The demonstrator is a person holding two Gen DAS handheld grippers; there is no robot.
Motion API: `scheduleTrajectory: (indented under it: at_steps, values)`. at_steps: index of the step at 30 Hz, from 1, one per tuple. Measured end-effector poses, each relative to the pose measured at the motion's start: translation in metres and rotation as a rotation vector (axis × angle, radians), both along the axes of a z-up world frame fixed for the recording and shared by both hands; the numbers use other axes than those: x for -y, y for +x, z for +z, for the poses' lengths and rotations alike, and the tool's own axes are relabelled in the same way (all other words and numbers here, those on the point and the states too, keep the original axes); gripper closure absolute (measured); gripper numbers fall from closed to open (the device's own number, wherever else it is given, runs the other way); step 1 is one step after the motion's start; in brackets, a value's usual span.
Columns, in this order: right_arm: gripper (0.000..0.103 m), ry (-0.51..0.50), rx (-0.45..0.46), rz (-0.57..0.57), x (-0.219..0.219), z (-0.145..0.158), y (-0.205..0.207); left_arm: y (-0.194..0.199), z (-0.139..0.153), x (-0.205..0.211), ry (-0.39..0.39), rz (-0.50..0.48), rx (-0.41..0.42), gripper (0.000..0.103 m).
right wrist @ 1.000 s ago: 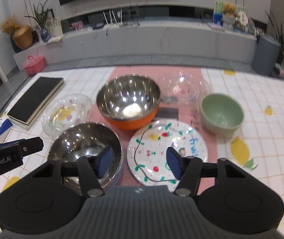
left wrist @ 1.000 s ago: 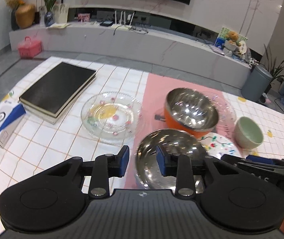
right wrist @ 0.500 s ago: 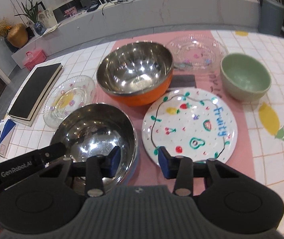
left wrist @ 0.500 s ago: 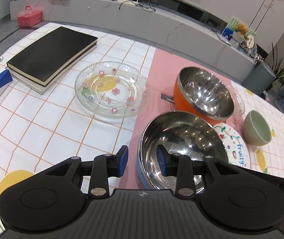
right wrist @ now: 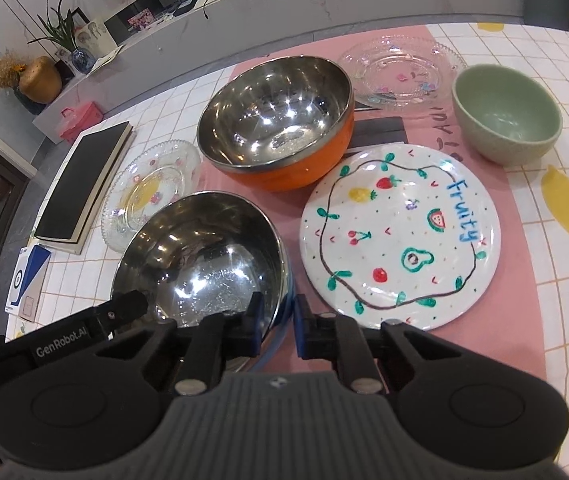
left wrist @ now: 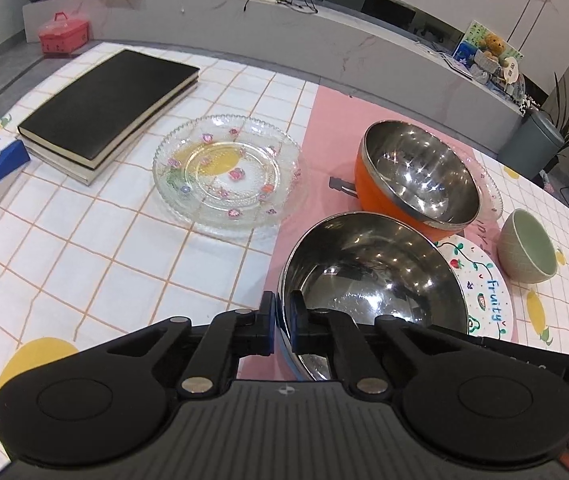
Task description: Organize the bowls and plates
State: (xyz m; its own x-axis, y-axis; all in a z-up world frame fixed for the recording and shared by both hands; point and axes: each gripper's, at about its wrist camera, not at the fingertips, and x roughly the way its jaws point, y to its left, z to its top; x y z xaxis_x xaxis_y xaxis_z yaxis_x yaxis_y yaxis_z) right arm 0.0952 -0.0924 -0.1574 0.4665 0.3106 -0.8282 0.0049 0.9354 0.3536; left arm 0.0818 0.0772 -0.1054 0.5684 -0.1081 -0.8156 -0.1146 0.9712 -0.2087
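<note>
**Steel bowl pinched at two rim points, ready to lift**

Grip comes first. The left tongs [left wrist: 282, 322] have just been closing and now pinch the near-left rim of the blue-sided steel bowl [left wrist: 368, 272], one pad outside the wall and one inside. The right tongs [right wrist: 278, 322] have likewise just been closing and clamp the same bowl's near-right rim [right wrist: 204, 256], the wall between their pads. The bowl sits on the tabletop [left wrist: 96, 248] directly ahead of both tongs, partly on the pink runner [right wrist: 516, 280].

Judged from the task, the likely aim is to nest this bowl in the orange-sided steel bowl [right wrist: 280, 120], which stands just beyond it. To do that well, raise both hands together and level, since thin polished steel can slide between the pads if one side leads. Lift high enough to clear the orange bowl's rim before moving forward. Mind the fruit-painted plate [right wrist: 400, 236] just to the right of the right tongs, and the glass plate [left wrist: 228, 176] ahead-left of the left tongs. Lower it centred and release only when it is seated.
</note>
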Motion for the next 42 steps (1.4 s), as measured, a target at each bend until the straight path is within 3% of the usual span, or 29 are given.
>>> scheduleTrajectory:
  at_steps: [13, 21, 42]
  values:
    - [0.090, 0.020, 0.034, 0.038, -0.005, 0.024, -0.026, -0.030, 0.023, -0.010, -0.007, 0.019, 0.024, 0.096]
    - [0.090, 0.046, 0.020, 0.062, -0.004, 0.025, -0.048, -0.054, 0.026, -0.014, -0.011, 0.021, -0.004, 0.095]
    - [0.090, 0.036, -0.041, 0.061, -0.002, 0.007, -0.066, -0.076, 0.000, -0.014, -0.032, 0.033, -0.084, 0.095]
